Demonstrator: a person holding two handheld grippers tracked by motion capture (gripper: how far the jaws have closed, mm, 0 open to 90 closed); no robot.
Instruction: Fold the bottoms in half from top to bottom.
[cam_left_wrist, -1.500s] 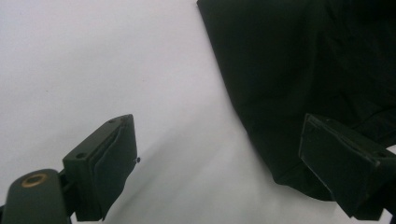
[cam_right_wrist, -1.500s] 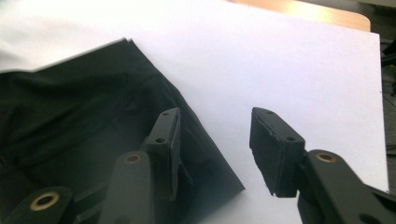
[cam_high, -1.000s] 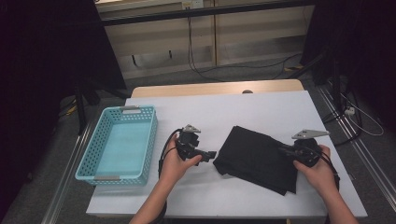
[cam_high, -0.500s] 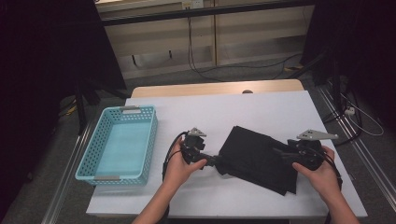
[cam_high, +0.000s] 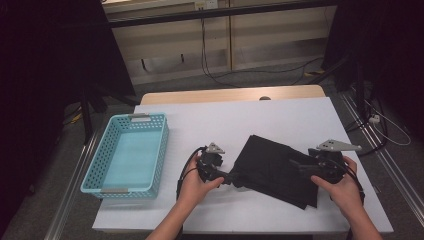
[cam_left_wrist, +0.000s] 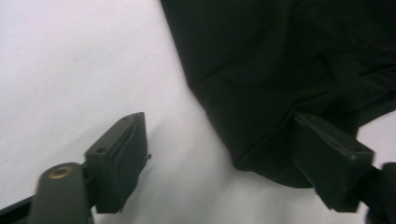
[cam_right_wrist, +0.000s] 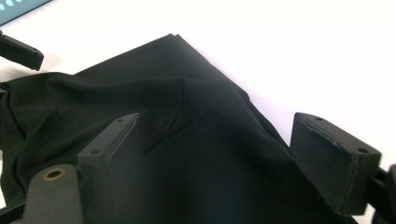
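A black folded cloth (cam_high: 275, 167) lies on the white table (cam_high: 225, 120), right of centre. My left gripper (cam_high: 232, 177) points at the cloth's near left corner. In the left gripper view the jaws (cam_left_wrist: 217, 120) stand open and have just been closing a little; the corner of the cloth (cam_left_wrist: 280, 70) lies between them, with one jaw over the fabric and the other over bare table. My right gripper (cam_high: 296, 164) hangs over the cloth's right part. Its jaws (cam_right_wrist: 215, 119) have just been opening and stand open above a raised wrinkle of the cloth (cam_right_wrist: 187, 140).
A light blue plastic basket (cam_high: 160, 150) stands empty at the table's left side; a corner of it shows in the right gripper view (cam_right_wrist: 18, 7). Bare white table lies behind the cloth. Cables run over the floor beyond the table's far edge.
My left gripper has moved right, up to the cloth's left corner. The right gripper has stayed at the cloth's right side.
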